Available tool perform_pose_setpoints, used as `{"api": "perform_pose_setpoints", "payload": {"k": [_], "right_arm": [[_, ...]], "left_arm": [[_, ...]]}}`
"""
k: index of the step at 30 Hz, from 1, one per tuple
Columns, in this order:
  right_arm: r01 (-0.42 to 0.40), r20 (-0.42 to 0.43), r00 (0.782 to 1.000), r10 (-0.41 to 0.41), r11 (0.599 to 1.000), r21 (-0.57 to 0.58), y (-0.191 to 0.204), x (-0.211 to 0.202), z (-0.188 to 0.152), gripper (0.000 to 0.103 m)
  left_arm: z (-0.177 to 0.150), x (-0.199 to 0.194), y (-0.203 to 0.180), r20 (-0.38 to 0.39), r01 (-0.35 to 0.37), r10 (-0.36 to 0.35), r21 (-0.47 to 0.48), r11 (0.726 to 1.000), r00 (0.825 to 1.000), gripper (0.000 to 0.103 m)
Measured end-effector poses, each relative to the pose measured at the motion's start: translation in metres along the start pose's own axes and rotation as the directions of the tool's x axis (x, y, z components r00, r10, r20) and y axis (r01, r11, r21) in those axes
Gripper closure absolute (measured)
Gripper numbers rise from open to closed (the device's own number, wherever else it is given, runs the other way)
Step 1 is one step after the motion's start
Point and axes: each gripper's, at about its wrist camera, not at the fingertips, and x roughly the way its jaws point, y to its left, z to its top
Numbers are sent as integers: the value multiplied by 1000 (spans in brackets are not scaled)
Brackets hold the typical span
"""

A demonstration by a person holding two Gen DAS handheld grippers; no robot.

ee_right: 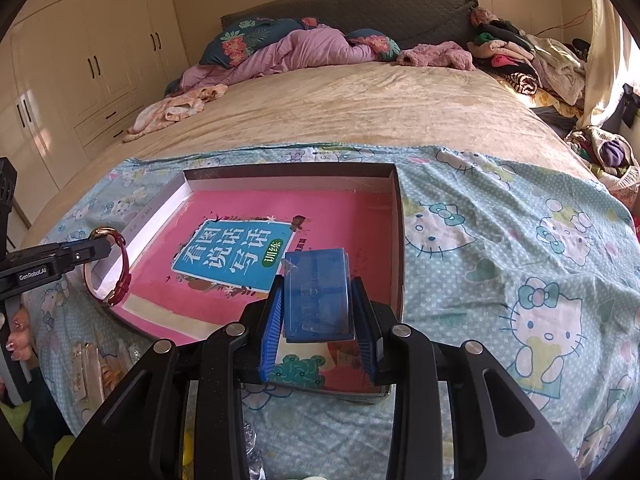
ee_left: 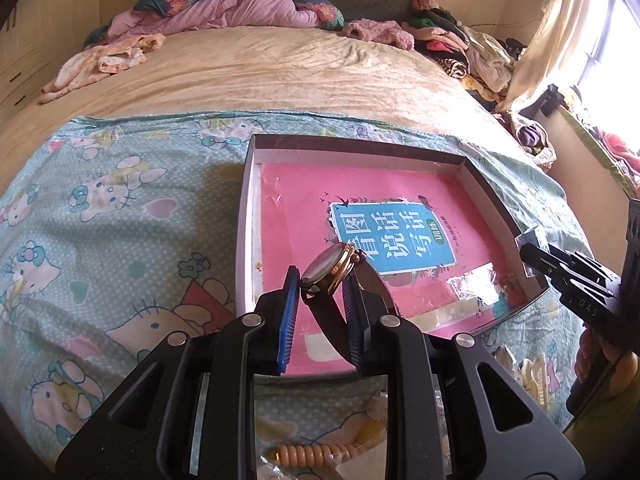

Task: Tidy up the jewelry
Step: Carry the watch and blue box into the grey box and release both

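Note:
My left gripper [ee_left: 320,286] is shut on a wristwatch [ee_left: 330,266] with a gold case and a dark red strap, held above the near left corner of the shallow box tray [ee_left: 245,220]. A pink book [ee_left: 304,200] lies inside the tray. In the right wrist view the same watch [ee_right: 122,272] hangs from the left gripper [ee_right: 105,249] over the tray's left wall [ee_right: 160,208]. My right gripper [ee_right: 319,280] is shut on a small clear blue plastic case [ee_right: 318,300] above the tray's near right part. That gripper's tip [ee_left: 536,258] also shows at the right of the left wrist view.
The tray sits on a cartoon-cat sheet [ee_right: 500,240] spread over a beige bed. Loose packets [ee_right: 90,368] and an orange coil tie [ee_left: 308,454] lie near the front edge. Clothes [ee_right: 520,64] pile at the bed's far right; wardrobes [ee_right: 92,60] stand left. A hand [ee_right: 20,332] shows at the left.

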Motion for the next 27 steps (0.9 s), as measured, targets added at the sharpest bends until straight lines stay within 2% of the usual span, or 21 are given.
{"api": "perform_pose_setpoints", "payload": {"k": [10, 20, 23, 25, 26, 27], "right_arm": [[17, -49, 999, -17, 1000, -3, -3, 23, 0, 72], [33, -81, 996, -33, 999, 2, -4, 31, 0, 71], [30, -70, 997, -29, 999, 12, -4, 25, 0, 60], [28, -60, 998, -27, 999, 19, -5, 17, 0, 59], [26, -53, 998, -24, 999, 23, -5, 13, -1, 55], [25, -45, 999, -24, 999, 28, -6, 8, -1, 52]], "left_arm": [[-5, 30, -6, -43, -13, 14, 31, 999, 999, 88], [-4, 30, -3, -37, 0, 1, 34, 999, 999, 88], [-3, 27, -4, -32, 3, -2, 35, 999, 999, 87], [-4, 23, -3, -29, 2, -1, 37, 999, 1000, 86], [-4, 22, -4, -26, 1, 0, 38, 999, 1000, 84], [-4, 20, -4, -23, 0, 1, 38, 999, 1000, 77]]}}
